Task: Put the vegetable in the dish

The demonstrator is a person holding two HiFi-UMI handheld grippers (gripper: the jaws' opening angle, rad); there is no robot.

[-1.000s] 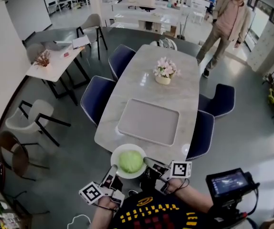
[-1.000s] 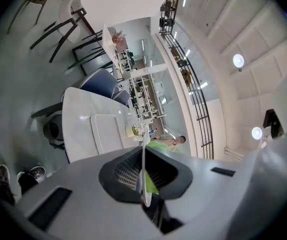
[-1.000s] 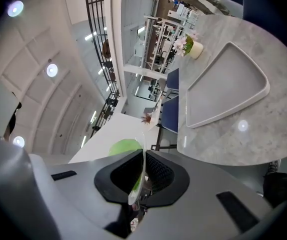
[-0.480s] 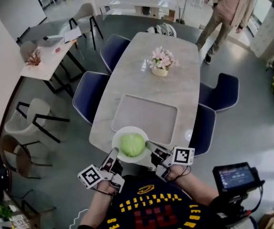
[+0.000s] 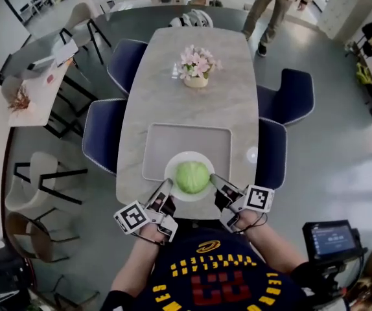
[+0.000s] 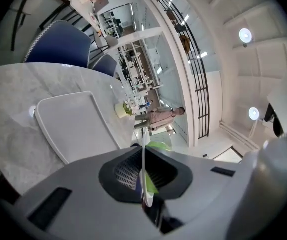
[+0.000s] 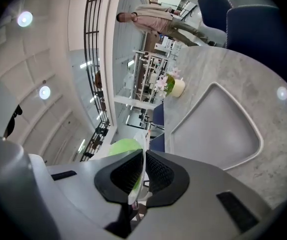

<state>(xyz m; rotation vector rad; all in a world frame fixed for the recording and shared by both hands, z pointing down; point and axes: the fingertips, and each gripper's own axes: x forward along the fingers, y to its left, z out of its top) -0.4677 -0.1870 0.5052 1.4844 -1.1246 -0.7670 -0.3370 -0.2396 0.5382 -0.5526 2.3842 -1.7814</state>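
On the table point(image 5: 238, 102) in front of you lies a grey tray point(image 5: 163, 141), with the white dish point(image 5: 172, 177) over its near edge. The green vegetable point(image 5: 192, 177) lies in the dish. Your left gripper point(image 5: 165, 188) and right gripper point(image 5: 214, 180) each clamp the dish rim on opposite sides.

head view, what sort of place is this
Probably an open-plan office lounge: a long stone-look table ringed by blue chairs, a side desk, and a person on the wide grey floor beyond.
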